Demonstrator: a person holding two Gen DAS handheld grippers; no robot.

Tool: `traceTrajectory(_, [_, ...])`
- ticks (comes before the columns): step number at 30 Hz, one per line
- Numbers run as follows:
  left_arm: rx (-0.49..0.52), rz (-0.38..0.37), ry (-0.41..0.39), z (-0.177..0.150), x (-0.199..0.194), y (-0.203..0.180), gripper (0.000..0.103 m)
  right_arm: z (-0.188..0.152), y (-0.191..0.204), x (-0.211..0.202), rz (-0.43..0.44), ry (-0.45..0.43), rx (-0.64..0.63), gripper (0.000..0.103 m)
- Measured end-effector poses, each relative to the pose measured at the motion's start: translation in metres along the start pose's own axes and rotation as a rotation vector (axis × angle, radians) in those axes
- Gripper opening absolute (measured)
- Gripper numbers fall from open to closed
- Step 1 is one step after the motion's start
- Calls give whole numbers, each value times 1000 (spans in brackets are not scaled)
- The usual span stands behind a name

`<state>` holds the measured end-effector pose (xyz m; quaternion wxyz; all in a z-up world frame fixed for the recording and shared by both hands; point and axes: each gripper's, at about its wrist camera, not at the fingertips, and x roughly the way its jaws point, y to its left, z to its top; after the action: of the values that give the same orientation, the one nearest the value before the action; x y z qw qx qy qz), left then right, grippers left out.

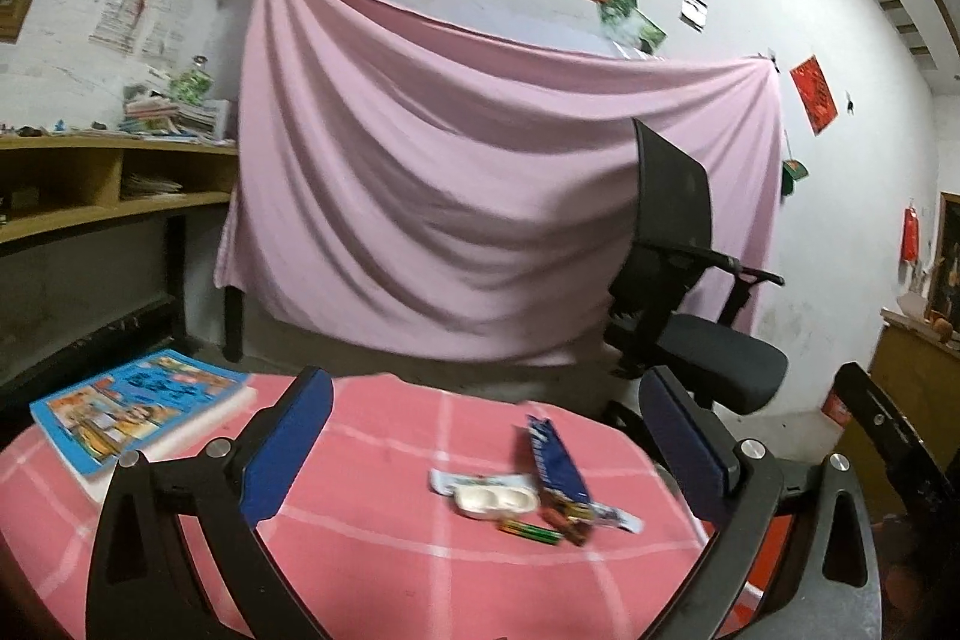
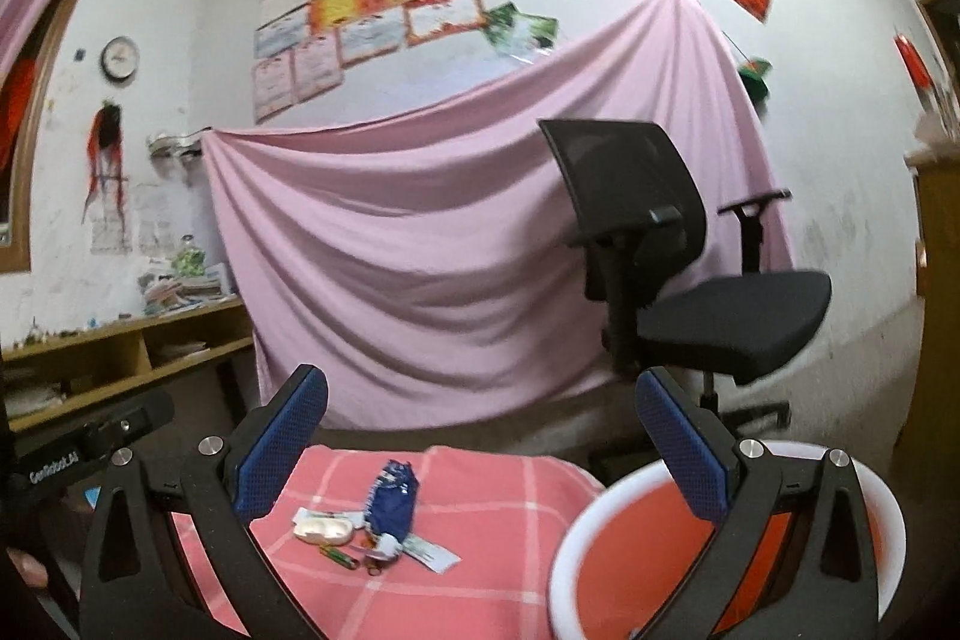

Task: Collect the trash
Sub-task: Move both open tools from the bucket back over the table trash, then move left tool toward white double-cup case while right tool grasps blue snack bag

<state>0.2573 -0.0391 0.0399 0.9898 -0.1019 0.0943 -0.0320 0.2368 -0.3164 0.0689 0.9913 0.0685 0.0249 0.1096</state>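
Both the left gripper (image 1: 486, 436) and the right gripper (image 2: 483, 439) hover with blue-padded fingers (image 1: 288, 445) spread wide, grasping nothing. Just beyond, on the pink checked desk (image 1: 360, 568), lies a small trash pile: a crumpled blue wrapper (image 1: 555, 460) angled away, a white plastic tray (image 1: 495, 499), perhaps a green battery (image 1: 531, 531). An orange bin (image 2: 636, 556) sits right.

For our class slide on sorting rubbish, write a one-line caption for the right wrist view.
Open right gripper faces a small trash pile, topped by a blue wrapper, on the pink checked tablecloth, beside an orange bin.
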Motion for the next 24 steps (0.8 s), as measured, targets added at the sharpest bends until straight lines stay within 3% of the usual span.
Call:
traceTrajectory(7, [-7, 11, -23, -1, -6, 26, 100, -9, 36, 14, 33, 9, -99, 103])
traceTrajectory(14, [63, 35, -41, -2, -8, 36, 100, -19, 56, 24, 64, 52, -146, 103])
traceTrajectory(19, [90, 49, -8, -7, 4, 45, 100, -24, 54, 39, 31, 115, -128, 103])
traceTrajectory(24, [85, 31, 81, -12, 26, 52, 100, -34, 40, 61, 9, 234, -56, 103])
